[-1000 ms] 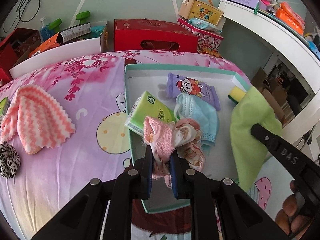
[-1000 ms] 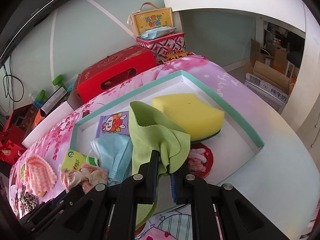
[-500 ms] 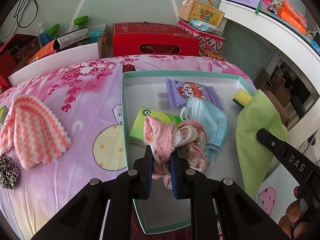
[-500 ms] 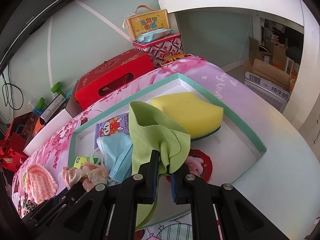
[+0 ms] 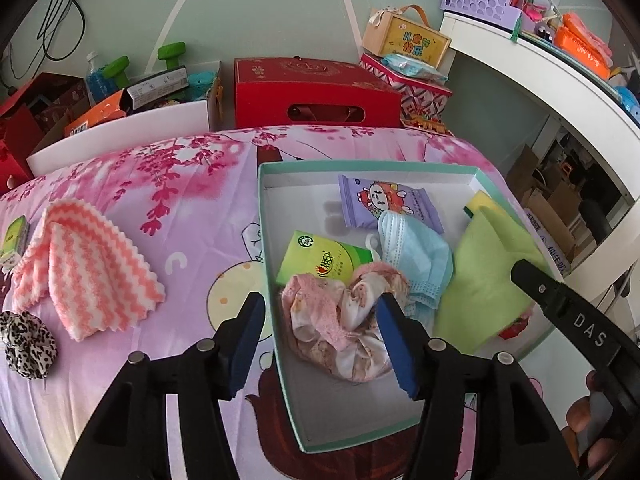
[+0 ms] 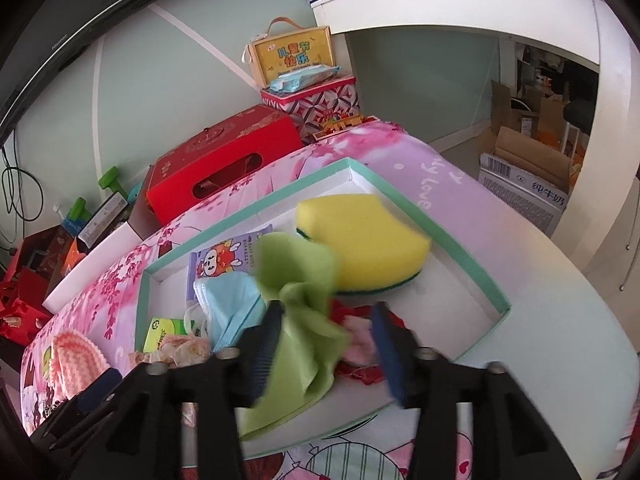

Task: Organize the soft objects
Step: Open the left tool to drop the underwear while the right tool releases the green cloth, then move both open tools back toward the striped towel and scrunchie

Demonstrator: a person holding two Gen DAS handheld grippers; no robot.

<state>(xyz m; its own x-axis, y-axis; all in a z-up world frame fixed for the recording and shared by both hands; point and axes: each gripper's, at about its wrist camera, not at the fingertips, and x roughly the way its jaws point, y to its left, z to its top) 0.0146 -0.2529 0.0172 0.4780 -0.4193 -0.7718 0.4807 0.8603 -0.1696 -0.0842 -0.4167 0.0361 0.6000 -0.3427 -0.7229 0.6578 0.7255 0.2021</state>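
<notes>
A teal-rimmed white tray (image 5: 280, 344) lies on the pink bedsheet. In it lie a pink floral cloth (image 5: 340, 320), a green tissue pack (image 5: 324, 260), a blue face mask (image 5: 416, 248), a purple wipes pack (image 5: 384, 200), a yellow sponge (image 6: 368, 236) and a green cloth (image 6: 304, 312). My left gripper (image 5: 320, 340) is open, its jaws on either side of the pink cloth. My right gripper (image 6: 326, 344) is open; the green cloth drops from between its jaws. A pink-striped towel (image 5: 84, 268) and a leopard scrunchie (image 5: 26, 344) lie left of the tray.
A red box (image 5: 316, 94), patterned gift boxes (image 5: 408, 72) and cartons stand behind the bed. A white shelf (image 5: 560, 92) runs along the right. A small green pack (image 5: 14, 236) lies at the far left. Something red and pink (image 6: 360, 344) lies under the green cloth.
Both grippers have opened. The left one let go of the pink floral cloth, which now lies in the tray. The right one let go of the green cloth, which is falling.
</notes>
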